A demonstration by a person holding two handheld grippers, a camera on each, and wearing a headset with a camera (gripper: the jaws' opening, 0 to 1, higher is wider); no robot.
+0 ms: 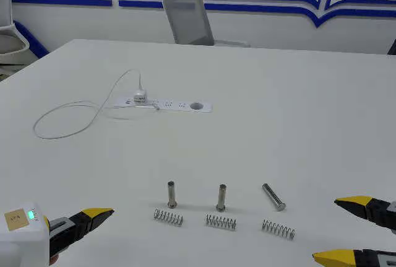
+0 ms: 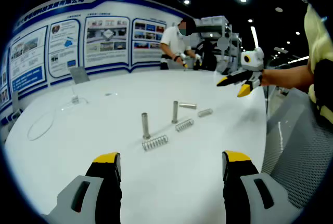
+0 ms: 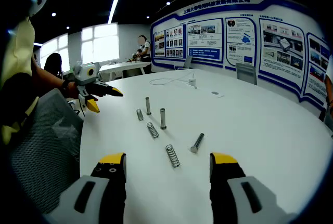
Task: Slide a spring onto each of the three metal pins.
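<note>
On the white table (image 1: 297, 112), three metal pins stood in a row near the front edge, each with a spring lying just in front of it and apart from it. The left pin (image 1: 171, 194) and middle pin (image 1: 221, 197) stood upright on their heads, and the right pin (image 1: 273, 197) lay on its side at a slant. The left spring (image 1: 168, 217), middle spring (image 1: 221, 222) and right spring (image 1: 278, 228) lay flat; none was on a pin.

From the head view, the left gripper (image 1: 102, 212) hung low at the left, well clear of the left spring, and showed one yellow tip. Its own view made the state plain, with the two jaws spread wide, nothing between them, and the row of pins ahead. The right gripper view caught it from the side, with its two yellow tips apart. The right gripper (image 1: 342, 230) came in at the right edge with its jaws spread and empty, near the right spring but not touching it.

Farther back in the head view, a white power strip (image 1: 166, 103) lay with a small plug (image 1: 140, 96) in it and a thin cable (image 1: 68, 118) looping off to the left. A grey chair (image 1: 189, 19) stood behind the table.

The left gripper view added a person (image 2: 174, 44) standing at the far end by some equipment. The right gripper view added the mesh back of a chair (image 3: 47, 146) beside the table and bright windows (image 3: 106, 42) beyond it.
</note>
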